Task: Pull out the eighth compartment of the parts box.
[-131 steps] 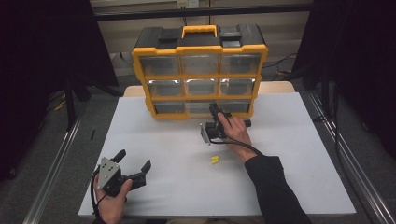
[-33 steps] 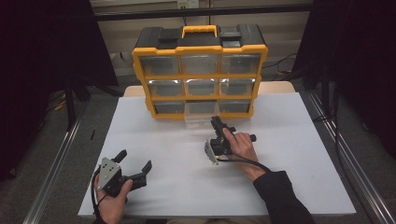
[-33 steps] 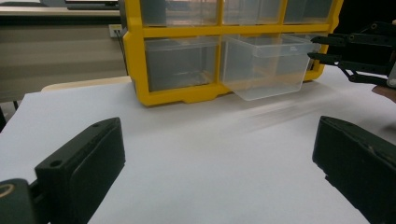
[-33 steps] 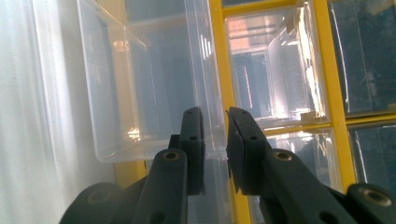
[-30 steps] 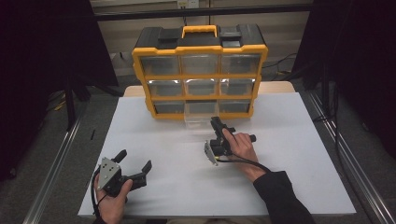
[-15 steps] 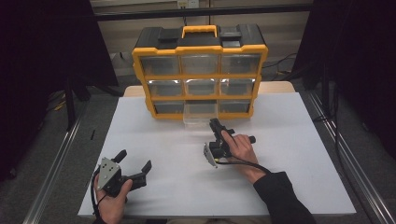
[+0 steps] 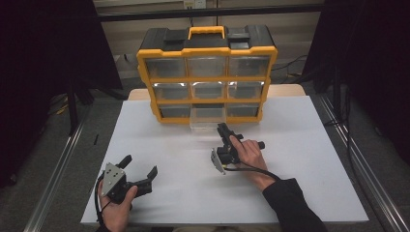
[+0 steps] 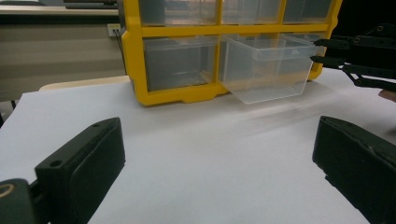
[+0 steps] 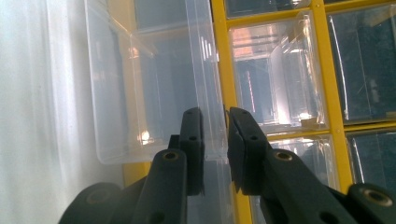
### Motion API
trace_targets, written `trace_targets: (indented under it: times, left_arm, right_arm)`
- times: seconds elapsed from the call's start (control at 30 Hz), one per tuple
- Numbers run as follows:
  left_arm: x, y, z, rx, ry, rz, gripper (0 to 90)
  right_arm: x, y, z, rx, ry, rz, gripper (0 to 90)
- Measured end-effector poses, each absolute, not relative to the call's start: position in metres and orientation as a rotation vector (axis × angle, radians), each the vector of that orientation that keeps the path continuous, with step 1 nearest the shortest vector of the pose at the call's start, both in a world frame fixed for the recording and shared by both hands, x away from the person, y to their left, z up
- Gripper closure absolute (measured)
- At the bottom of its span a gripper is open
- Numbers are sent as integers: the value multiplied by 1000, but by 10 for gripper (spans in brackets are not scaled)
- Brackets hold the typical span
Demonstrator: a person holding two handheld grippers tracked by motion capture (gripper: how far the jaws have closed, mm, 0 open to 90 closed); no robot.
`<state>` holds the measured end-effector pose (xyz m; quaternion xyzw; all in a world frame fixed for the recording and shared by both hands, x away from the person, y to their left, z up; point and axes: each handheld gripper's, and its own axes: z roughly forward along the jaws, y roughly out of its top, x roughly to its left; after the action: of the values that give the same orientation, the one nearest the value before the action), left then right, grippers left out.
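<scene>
nine clear plastic drawers sit in three rows in a yellow organizer case (image 7: 207, 79), a boxy hard-plastic cabinet with a black top and a yellow carry handle, standing upright at the far edge of the table (image 7: 309, 159). the table top is flat, matte and white, with a pale wooden edge showing behind the case. the middle drawer of the bottom row, the pulled-out drawer (image 7: 207, 118), sticks out toward the person while its neighbours sit flush. it is a thin-walled, see-through tub with rounded lower corners and a smooth glossy front lip; the left gripper view (image 8: 268, 67) shows it tilted slightly downward at the front and empty as far as can be seen.

the right gripper (image 7: 224, 131) is rigid black, with a grey plate near the hand, and the person's right hand (image 7: 247, 152) holds it just in front of the case. in the right gripper view its jaws stand close together, a narrow slot between them, with the drawer's clear front wall (image 9: 212, 112) running through that slot; the pads sit at or almost at the plastic, and whether they press on it cannot be told.

the left gripper (image 7: 140, 173) rests near the front left of the table in the left hand (image 7: 116, 205), well apart from the case, its blocky black jaws spread wide with nothing between them.
</scene>
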<state>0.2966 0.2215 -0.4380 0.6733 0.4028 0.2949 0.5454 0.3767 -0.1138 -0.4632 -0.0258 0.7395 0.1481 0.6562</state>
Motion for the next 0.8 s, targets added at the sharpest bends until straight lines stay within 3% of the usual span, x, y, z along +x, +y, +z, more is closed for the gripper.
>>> trace_targets:
  times: [0.57,0.8]
  left_arm:
    - [297,221,-438,1593,960,698,25]
    - [297,221,-438,1592,963,694,25]
  right_arm:
    - [379,-115,-459,-3,1709,416,731]
    - [381,-118,-456,119,1749,517,554]
